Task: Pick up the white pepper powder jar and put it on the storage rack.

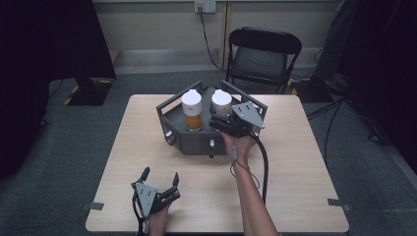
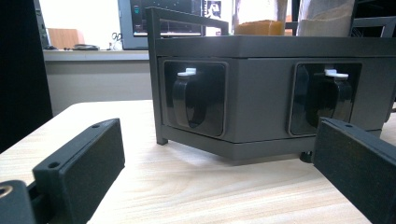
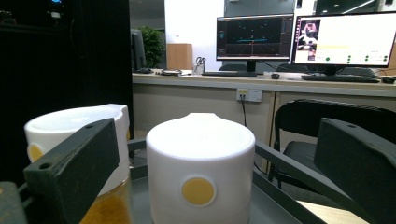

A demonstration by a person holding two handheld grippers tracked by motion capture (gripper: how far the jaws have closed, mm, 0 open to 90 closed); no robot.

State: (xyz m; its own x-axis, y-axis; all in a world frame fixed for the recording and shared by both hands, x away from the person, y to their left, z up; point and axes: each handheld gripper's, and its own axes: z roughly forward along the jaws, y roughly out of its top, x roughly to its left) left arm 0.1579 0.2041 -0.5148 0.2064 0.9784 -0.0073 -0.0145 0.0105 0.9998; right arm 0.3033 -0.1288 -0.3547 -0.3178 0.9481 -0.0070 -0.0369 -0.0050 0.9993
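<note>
At the near edge of the light wooden bench (image 1: 295,162), the left tool (image 1: 160,178) is held low, its two black jaws spread well apart with nothing between them. In the left gripper view those jaws are seen pointing at the front faces of a dark grey rack (image 2: 261,93), where two recessed pockets each hold a black loop handle (image 2: 187,100) topped with a white tab.

Farther in, near the middle of the bench, the rack (image 1: 196,142) stands with its raised rails, and two containers with white lids are carried on its tray. The left container (image 1: 192,110) is filled with an orange content; the right container (image 1: 221,102) is just beside it. The right tool (image 1: 222,118) is held at the right container, reaching in from the near right side. In the right gripper view its jaws are parted wide to either side of the white lid (image 3: 201,163), which bears a round yellow mark; neither jaw is seen touching it.

Beyond the bench, a black folding chair (image 1: 263,54) stands on the grey floor, and a wall socket (image 1: 205,6) with a cable is seen behind it.
</note>
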